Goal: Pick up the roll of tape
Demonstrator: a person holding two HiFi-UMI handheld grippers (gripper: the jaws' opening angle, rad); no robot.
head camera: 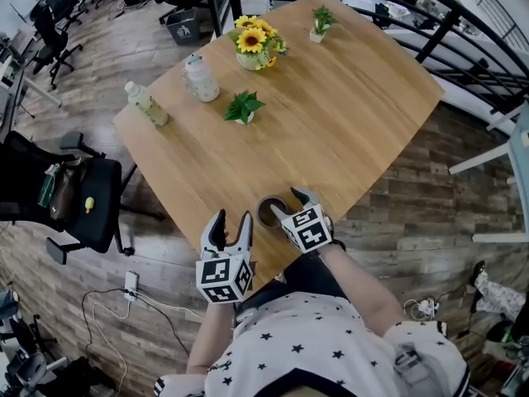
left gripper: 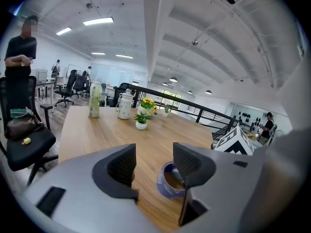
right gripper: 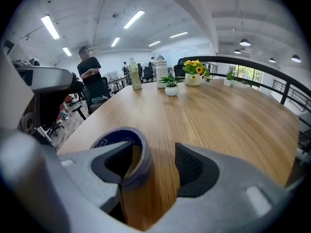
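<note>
The roll of tape (head camera: 266,213), blue outside with a brown core, lies flat on the wooden table (head camera: 347,114) close to its near edge. My right gripper (head camera: 289,202) is open and straddles the roll's right wall. In the right gripper view one finger (right gripper: 114,160) sits inside the tape roll (right gripper: 127,144) and the other finger (right gripper: 194,166) stands outside, a gap away from the wall. My left gripper (head camera: 232,222) hovers open at the table edge, left of the roll. The left gripper (left gripper: 154,165) holds nothing, and the tape (left gripper: 169,179) shows just beyond its jaws.
Farther back on the table stand a sunflower pot (head camera: 254,44), two small potted plants (head camera: 244,106) (head camera: 321,21), a bottle (head camera: 147,104) and a white jar (head camera: 202,78). A black office chair (head camera: 83,197) is left of the table; a black railing (head camera: 463,48) runs behind it.
</note>
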